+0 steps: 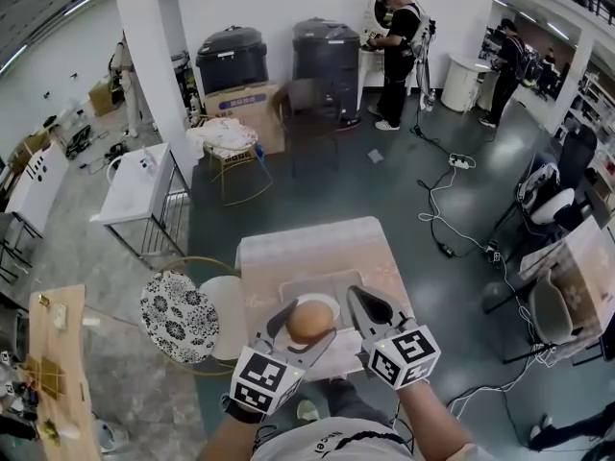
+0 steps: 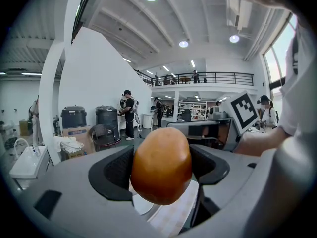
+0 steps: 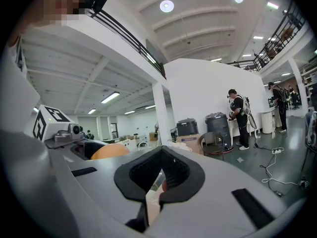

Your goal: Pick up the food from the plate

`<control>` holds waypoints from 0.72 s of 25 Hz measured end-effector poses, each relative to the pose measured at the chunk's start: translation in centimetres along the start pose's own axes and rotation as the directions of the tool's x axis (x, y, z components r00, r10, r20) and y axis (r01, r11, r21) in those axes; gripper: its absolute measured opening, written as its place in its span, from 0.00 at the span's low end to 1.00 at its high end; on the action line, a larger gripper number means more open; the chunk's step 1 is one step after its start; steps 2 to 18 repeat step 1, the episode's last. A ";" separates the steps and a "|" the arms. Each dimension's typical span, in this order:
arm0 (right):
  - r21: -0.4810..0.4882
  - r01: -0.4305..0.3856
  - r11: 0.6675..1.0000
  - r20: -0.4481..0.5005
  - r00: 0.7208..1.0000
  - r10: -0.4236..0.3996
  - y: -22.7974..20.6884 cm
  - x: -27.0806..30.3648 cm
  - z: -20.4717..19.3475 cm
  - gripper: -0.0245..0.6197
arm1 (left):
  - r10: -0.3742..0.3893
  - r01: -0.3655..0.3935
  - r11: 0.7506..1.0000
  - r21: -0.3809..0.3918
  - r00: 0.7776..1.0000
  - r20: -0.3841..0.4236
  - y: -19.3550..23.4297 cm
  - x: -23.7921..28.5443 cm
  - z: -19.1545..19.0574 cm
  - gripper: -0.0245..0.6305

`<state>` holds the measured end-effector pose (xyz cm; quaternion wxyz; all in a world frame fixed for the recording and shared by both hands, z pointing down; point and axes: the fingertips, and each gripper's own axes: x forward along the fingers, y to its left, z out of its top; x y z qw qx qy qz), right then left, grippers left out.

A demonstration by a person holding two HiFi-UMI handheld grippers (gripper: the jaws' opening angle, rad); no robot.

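A round, golden-brown piece of food (image 1: 309, 319) is clamped between the jaws of my left gripper (image 1: 306, 327), lifted just above a white plate (image 1: 330, 301) on a pale tray (image 1: 288, 290). In the left gripper view the food (image 2: 161, 165) fills the gap between the black pads of that gripper (image 2: 161, 168), and the plate (image 2: 141, 205) shows below it. My right gripper (image 1: 357, 298) hovers beside the plate on the right with its jaws together and nothing in them. In the right gripper view the right gripper (image 3: 157, 183) shows only a thin slit, and the food (image 3: 109, 151) appears at the left.
The tray lies on a small pinkish table (image 1: 307, 246). A patterned round stool (image 1: 180, 315) and a white seat (image 1: 223, 327) stand to the table's left, with a wooden bench (image 1: 58, 373) farther left. Cables (image 1: 437, 209) trail over the floor to the right. People (image 1: 396, 51) stand far behind.
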<state>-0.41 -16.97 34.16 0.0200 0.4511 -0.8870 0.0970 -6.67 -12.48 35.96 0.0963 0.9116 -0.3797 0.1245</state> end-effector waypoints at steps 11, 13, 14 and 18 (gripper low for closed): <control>-0.001 0.001 1.000 -0.001 1.000 -0.001 -0.1 0.1 0.0 0.06 | 0.000 0.000 1.000 -0.001 1.000 0.000 0.1 0.1 0.0 0.57; -0.001 0.001 1.000 -0.001 1.000 -0.001 -0.1 0.1 0.0 0.06 | 0.000 0.000 1.000 -0.001 1.000 0.000 0.1 0.1 0.0 0.57; -0.001 0.001 1.000 -0.001 1.000 -0.001 -0.1 0.1 0.0 0.06 | 0.000 0.000 1.000 -0.001 1.000 0.000 0.1 0.1 0.0 0.57; -0.001 0.001 1.000 -0.001 1.000 -0.001 -0.1 0.1 0.0 0.06 | 0.000 0.000 1.000 -0.001 1.000 0.000 0.1 0.1 0.0 0.57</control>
